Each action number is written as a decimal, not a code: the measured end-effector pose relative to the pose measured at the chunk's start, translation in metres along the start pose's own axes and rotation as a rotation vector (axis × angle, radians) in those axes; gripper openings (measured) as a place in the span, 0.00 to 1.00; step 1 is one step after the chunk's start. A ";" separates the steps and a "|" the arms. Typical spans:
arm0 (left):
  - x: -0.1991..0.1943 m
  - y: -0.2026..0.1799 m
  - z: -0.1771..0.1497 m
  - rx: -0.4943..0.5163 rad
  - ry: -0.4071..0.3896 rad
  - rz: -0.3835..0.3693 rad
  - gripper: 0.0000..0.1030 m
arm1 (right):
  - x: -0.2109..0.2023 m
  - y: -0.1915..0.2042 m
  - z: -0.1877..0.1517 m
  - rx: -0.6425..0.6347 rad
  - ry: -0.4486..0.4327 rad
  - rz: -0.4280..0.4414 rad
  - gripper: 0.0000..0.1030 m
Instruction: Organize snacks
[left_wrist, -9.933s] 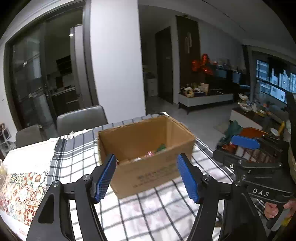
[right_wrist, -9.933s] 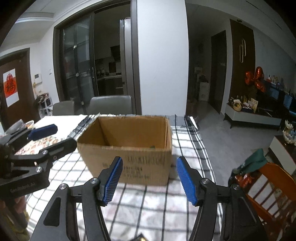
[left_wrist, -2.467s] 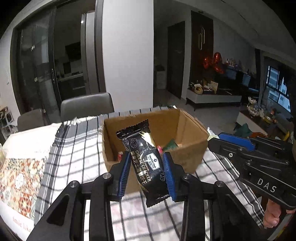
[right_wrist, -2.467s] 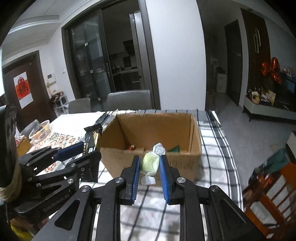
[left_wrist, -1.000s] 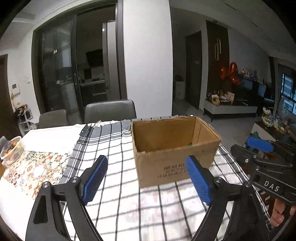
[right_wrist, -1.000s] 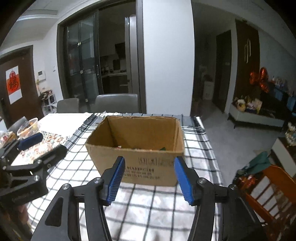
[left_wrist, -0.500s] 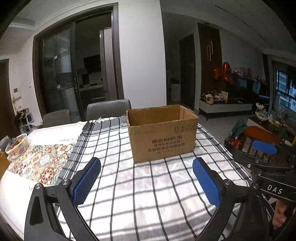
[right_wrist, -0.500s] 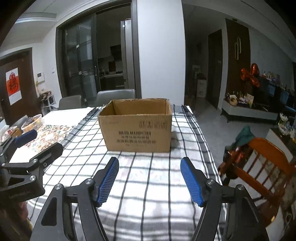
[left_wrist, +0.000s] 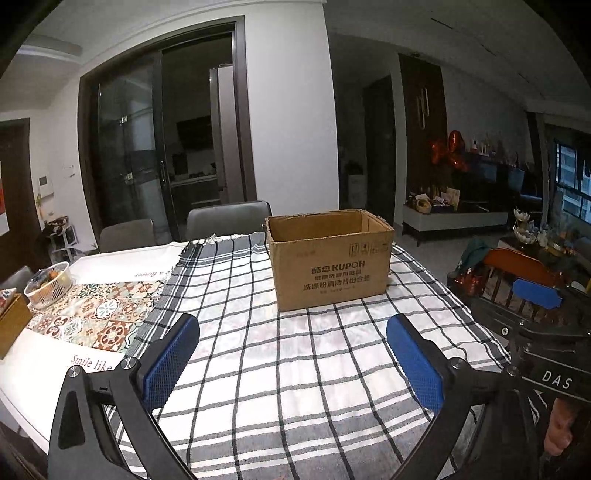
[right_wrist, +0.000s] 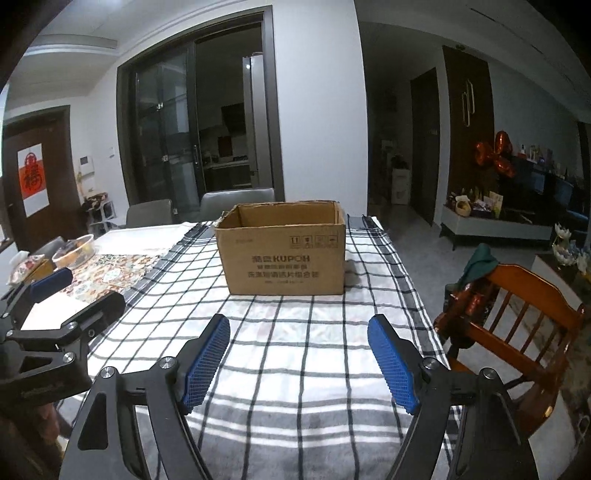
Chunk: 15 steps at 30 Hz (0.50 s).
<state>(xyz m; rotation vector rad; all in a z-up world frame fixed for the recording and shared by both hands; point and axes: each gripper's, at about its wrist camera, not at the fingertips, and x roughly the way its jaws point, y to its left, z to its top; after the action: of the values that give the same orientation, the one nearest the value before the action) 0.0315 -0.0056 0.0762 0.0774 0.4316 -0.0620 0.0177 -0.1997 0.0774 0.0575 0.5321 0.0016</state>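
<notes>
— So where does the cardboard box (left_wrist: 328, 264) sit?
— Upright on the checked tablecloth (left_wrist: 295, 369), open at the top, well beyond both grippers. Its inside is hidden from both cameras, so any snacks in it can't be made out.
— And the grippers?
— The left gripper (left_wrist: 293, 360) is spread wide with nothing between its blue pads. The right gripper (right_wrist: 298, 360) has just been opening; its jaws are apart and empty too.
— Does one view give more than the other?
— The left wrist view catches a white basket (left_wrist: 50, 282) on the patterned runner (left_wrist: 92, 317), plus fingers (left_wrist: 559, 432) on the right gripper's handle. The right wrist view shows the wooden chair (right_wrist: 517, 325) beside the table and a red paper on a door (right_wrist: 33, 177).
</notes>
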 end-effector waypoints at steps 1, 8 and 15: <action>-0.002 0.000 -0.001 0.001 -0.005 -0.001 1.00 | -0.003 0.001 -0.001 -0.003 -0.006 0.000 0.75; -0.011 -0.002 -0.005 0.008 -0.011 -0.008 1.00 | -0.015 0.002 -0.004 0.001 -0.018 0.002 0.75; -0.018 -0.001 -0.006 0.015 -0.022 -0.016 1.00 | -0.019 0.004 -0.005 0.002 -0.029 0.007 0.75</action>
<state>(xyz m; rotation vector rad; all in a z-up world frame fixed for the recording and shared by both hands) 0.0127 -0.0054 0.0781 0.0884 0.4094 -0.0814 -0.0013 -0.1961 0.0832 0.0613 0.5034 0.0070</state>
